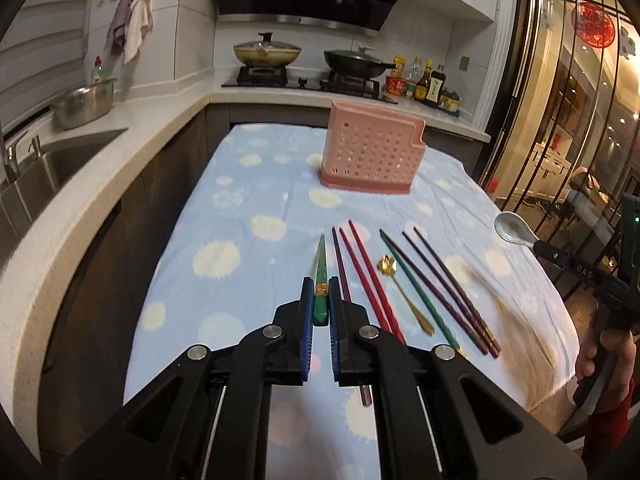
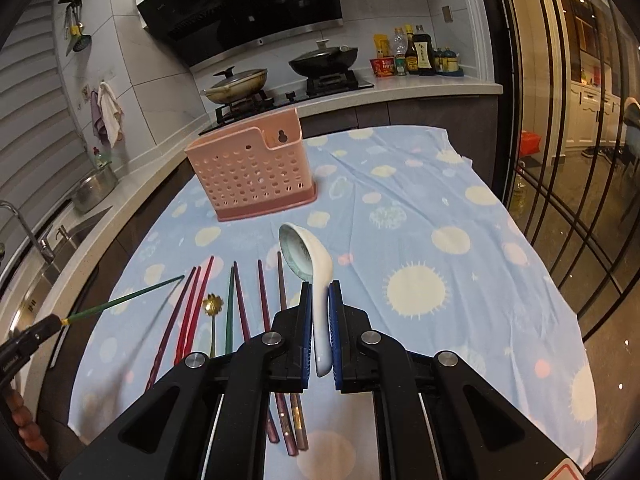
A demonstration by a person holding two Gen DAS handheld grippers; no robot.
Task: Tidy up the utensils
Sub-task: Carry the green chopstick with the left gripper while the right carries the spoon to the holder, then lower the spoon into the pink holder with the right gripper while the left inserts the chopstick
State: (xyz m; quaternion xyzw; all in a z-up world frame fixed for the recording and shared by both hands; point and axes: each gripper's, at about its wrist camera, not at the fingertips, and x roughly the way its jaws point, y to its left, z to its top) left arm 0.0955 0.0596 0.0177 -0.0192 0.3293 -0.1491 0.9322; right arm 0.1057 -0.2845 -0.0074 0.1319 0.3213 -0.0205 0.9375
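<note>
My left gripper [image 1: 320, 282] is shut on a green chopstick [image 1: 321, 268] and holds it above the table, tip pointing forward; it also shows in the right wrist view [image 2: 120, 300]. My right gripper [image 2: 320, 286] is shut on the handle of a white ceramic spoon [image 2: 308, 264], bowl forward, lifted off the cloth; the spoon shows in the left wrist view [image 1: 513, 230]. A pink perforated utensil holder [image 1: 372, 148] [image 2: 250, 170] stands upright at the far side of the table. Several red, purple and green chopsticks [image 1: 400, 284] [image 2: 240, 312] and a small gold spoon [image 1: 400, 288] [image 2: 211, 320] lie on the cloth.
The table carries a blue cloth with pale dots [image 1: 248, 208] [image 2: 420, 220]. A counter with a sink [image 1: 52, 164] and a steel pot [image 1: 82, 106] runs along the left. A stove with two lidded pans [image 1: 308, 58] and sauce bottles [image 1: 432, 84] stands behind. Glass doors [image 2: 560, 120] are at the right.
</note>
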